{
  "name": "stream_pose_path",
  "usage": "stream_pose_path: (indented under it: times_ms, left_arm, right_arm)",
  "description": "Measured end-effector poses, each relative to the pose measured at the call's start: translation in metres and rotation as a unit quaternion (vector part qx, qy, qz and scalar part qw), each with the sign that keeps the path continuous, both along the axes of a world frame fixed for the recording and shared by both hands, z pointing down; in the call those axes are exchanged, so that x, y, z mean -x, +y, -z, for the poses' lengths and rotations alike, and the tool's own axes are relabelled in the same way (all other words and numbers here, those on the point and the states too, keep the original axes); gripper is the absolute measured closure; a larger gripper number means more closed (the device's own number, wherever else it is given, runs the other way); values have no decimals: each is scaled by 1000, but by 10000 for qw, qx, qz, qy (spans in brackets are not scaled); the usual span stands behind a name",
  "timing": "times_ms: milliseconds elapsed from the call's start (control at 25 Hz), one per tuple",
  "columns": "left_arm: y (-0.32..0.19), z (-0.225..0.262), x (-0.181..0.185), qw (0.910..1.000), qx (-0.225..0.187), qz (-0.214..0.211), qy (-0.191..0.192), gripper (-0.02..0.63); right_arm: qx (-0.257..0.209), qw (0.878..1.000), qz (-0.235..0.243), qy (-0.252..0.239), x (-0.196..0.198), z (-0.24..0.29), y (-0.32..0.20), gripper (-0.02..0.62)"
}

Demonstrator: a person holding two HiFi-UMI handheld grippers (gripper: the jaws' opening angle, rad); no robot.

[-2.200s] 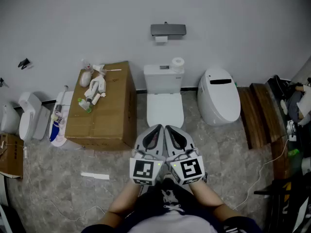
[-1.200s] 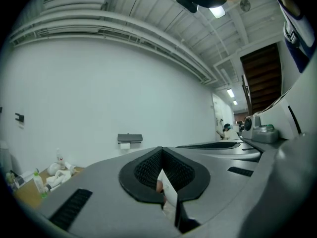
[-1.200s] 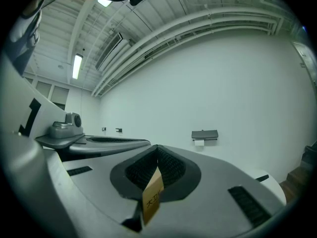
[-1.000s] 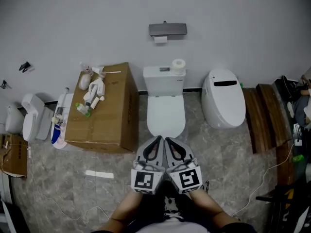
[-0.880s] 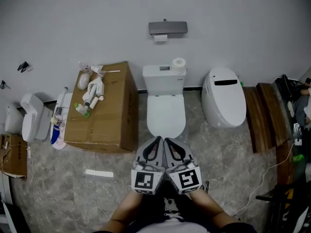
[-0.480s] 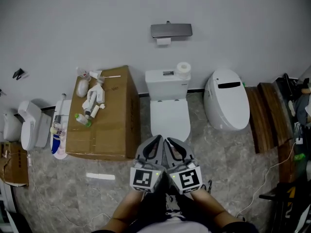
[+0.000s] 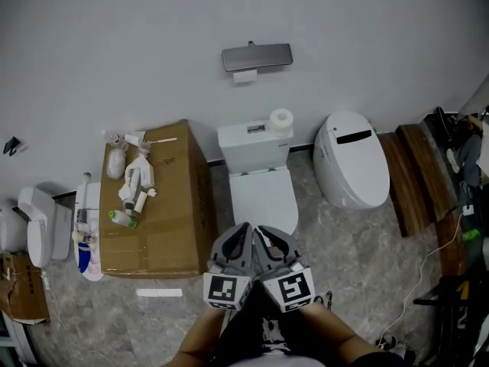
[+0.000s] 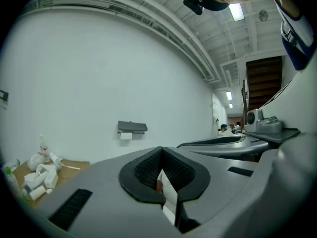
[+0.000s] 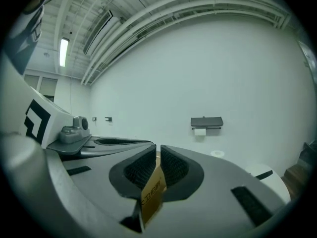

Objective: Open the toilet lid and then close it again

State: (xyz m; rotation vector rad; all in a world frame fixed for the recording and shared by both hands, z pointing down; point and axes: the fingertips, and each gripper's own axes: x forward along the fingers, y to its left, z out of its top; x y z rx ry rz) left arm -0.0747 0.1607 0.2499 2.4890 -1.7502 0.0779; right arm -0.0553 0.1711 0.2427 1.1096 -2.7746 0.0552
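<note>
A brown cardboard box (image 7: pixel 164 209) strewn with white bottles stands at the left, against the far wall. Right of it, on the near side, the left gripper (image 7: pixel 244 228) and right gripper (image 7: pixel 259 228) sit side by side. Each is clenched with its tips together and points towards the far wall. Just beyond them stands the white porcelain toilet (image 7: pixel 252 147), its lid (image 7: pixel 263 197) down. Further right is a white oval toilet (image 7: pixel 351 159).
</note>
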Motion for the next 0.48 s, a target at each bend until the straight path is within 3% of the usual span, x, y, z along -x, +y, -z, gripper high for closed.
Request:
stream_pose_path:
  times_ms: [320, 480]
  left_arm:
    - [-43, -35, -2, 9995, 254, 148, 112, 604]
    - [-61, -69, -9, 9987, 471, 150, -78, 604]
  right_arm:
    - [289, 9995, -37, 105, -3, -41, -46, 592]
    - [518, 9986, -16, 123, -8, -68, -67, 592]
